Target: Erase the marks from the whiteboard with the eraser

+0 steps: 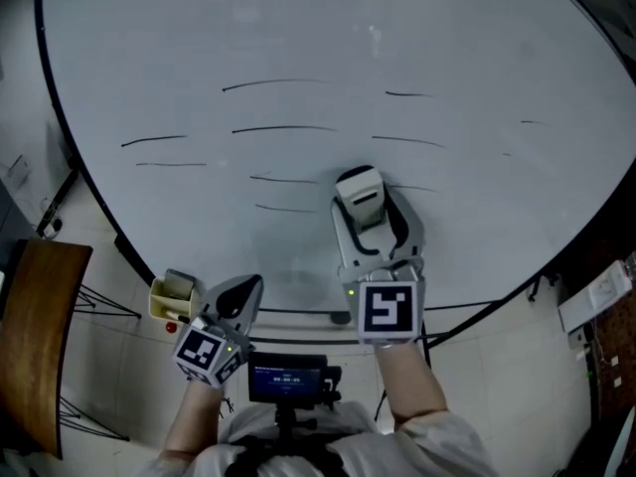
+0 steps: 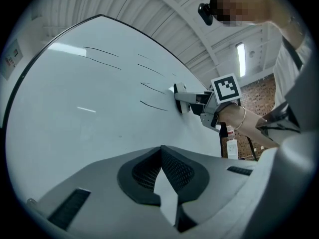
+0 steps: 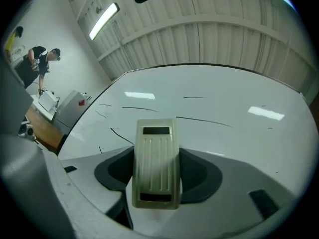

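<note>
Against the lower middle of the whiteboard, among thin dark marks: eraser clamped across its ribbed plastic back by right gripper; appears light, rigid, somewhat slick, best held mid-body with firm squeeze; left gripper closed on nothing, idle near the board's bottom edge.

Grey left claw, right claw; black-white marker cubes; white sleeves.

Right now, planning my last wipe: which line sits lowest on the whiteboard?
The short line left of the eraser, nearest the bottom edge; all others lie higher.
</note>
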Demonstrator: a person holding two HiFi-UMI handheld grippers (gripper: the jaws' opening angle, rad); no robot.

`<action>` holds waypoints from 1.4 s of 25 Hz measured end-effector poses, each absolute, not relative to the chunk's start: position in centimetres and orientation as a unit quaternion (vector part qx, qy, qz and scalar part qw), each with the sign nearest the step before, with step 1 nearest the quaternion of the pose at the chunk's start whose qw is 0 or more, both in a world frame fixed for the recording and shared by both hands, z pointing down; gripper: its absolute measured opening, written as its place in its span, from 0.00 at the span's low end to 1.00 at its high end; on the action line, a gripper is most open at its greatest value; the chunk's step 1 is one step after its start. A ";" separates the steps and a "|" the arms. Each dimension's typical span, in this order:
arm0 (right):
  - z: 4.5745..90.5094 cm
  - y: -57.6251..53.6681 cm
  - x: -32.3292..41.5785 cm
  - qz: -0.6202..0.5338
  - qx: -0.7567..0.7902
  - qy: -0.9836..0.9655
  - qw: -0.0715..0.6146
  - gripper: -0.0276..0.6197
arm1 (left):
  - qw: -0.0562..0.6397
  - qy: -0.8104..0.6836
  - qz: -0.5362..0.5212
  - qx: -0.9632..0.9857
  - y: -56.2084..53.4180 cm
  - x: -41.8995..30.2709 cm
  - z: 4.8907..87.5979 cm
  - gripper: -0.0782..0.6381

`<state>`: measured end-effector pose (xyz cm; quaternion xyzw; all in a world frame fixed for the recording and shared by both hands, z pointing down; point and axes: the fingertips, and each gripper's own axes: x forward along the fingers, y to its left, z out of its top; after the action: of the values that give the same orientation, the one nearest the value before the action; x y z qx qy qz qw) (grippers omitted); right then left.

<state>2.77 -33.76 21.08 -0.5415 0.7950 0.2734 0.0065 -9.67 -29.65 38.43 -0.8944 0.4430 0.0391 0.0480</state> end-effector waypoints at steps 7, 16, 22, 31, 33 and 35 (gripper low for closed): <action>20.9 -34.2 2.2 0.316 -0.565 0.762 -0.006 0.45 | 0.034 0.445 0.037 -0.894 -30.4 -10.9 39.1 0.10; 20.9 -34.2 2.6 0.311 -0.550 0.775 -0.013 0.44 | 0.018 0.434 0.044 -0.900 -30.9 -10.4 39.5 0.10; 20.8 -34.7 6.0 0.280 -0.580 0.765 -0.006 0.44 | 0.026 0.432 0.048 -0.900 -31.2 -10.4 39.4 0.10; 20.1 -35.2 16.7 0.220 -0.652 0.724 0.034 0.44 | 0.026 0.430 0.048 -0.901 -31.1 -10.3 39.6 0.10; 20.3 -35.2 19.3 0.191 -0.671 0.714 0.053 0.44 | 0.026 0.430 0.047 -0.901 -31.1 -10.4 39.6 0.10; 20.6 -35.3 20.8 0.175 -0.676 0.713 0.067 0.44 | 0.026 0.430 0.046 -0.901 -31.0 -10.4 39.6 0.10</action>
<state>20.77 -35.26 20.56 -0.6760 0.7125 0.1754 0.0672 -10.40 -31.04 39.57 -0.9012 0.4301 0.0459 0.0256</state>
